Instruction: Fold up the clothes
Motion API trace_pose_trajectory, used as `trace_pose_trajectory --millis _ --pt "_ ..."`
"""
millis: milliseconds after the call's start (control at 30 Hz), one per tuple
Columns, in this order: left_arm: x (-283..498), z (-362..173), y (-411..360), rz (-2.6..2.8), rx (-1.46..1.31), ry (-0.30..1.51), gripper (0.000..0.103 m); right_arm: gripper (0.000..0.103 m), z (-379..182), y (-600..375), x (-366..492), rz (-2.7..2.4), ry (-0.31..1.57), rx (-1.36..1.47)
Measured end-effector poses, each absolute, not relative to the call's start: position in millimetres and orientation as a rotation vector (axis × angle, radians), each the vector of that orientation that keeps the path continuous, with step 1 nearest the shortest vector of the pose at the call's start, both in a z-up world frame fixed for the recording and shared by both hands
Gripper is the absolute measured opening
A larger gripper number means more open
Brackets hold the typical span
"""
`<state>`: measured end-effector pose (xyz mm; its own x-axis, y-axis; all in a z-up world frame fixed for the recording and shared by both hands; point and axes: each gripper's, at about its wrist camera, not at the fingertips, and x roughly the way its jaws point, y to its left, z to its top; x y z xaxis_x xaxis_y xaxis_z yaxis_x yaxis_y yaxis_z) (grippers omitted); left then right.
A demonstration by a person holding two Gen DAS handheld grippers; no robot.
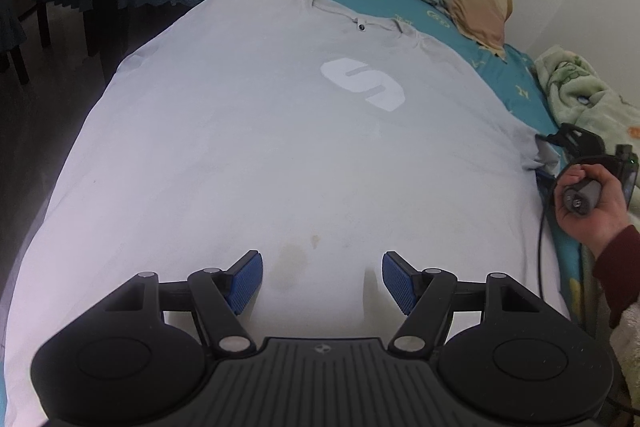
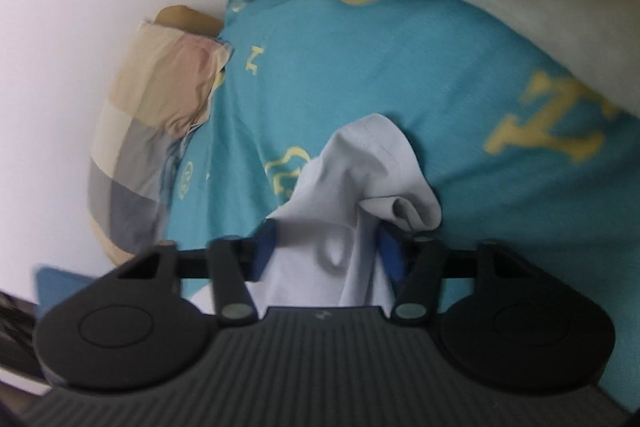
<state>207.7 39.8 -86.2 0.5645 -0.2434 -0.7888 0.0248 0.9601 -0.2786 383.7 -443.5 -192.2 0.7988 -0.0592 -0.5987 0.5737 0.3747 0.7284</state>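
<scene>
Left gripper (image 1: 322,281) sat spread wide at the bottom centre of its frame, hovering over the shirt (image 1: 280,155) hem, holding nothing. Right gripper (image 2: 326,253) had bunched sleeve (image 2: 372,163) fabric between its blue pads (image 2: 266,247); the pads were still well apart, view blurred, so I couldn't tell if it was actually pinched.

Progress: judged barely started. Shirt lay flat, face up, filling the middle of the left view on the bed (image 1: 516,87), no fold visible. The sleeve at the frame's right edge looked like the first fold; everything else was left.

Shirt: pale grey-white, white "S" logo (image 1: 364,83) upper centre, collar at the top, faint brownish stains (image 1: 292,259) near the hem.
</scene>
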Motion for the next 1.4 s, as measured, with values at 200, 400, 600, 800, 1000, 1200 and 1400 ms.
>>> trace_pose_trajectory --millis 200,400,600,800,1000,1200,1400 --pt "200.3 -71.0 44.8 -0.181 -0.275 0.889 0.068 0.007 -140.4 -411.1 391.1 -0.43 0.501 0.781" --pt "189.7 -50.8 67.3 -0.153 -0.34 0.787 0.068 0.007 -65.4 -326.6 399.0 -0.322 0.45 0.331" --pt "182.2 -35.6 104.0 -0.085 -0.437 0.702 0.068 0.007 -44.5 -198.6 394.2 -0.126 0.423 0.008" --pt "177.6 -34.3 132.9 -0.04 -0.491 0.662 0.068 0.008 -79.0 -137.2 392.7 0.005 0.51 -0.08" --pt "183.7 -48.4 142.8 -0.027 -0.523 0.699 0.067 0.011 -107.6 -111.9 390.4 0.09 0.61 -0.058" --pt "186.6 -44.5 136.0 -0.053 -0.508 0.686 0.067 0.073 -99.3 -112.0 369.8 0.219 0.644 0.05" --pt "177.0 -36.8 125.3 -0.066 -0.462 0.669 0.067 0.075 -31.0 -145.0 277.6 0.296 0.589 0.178"
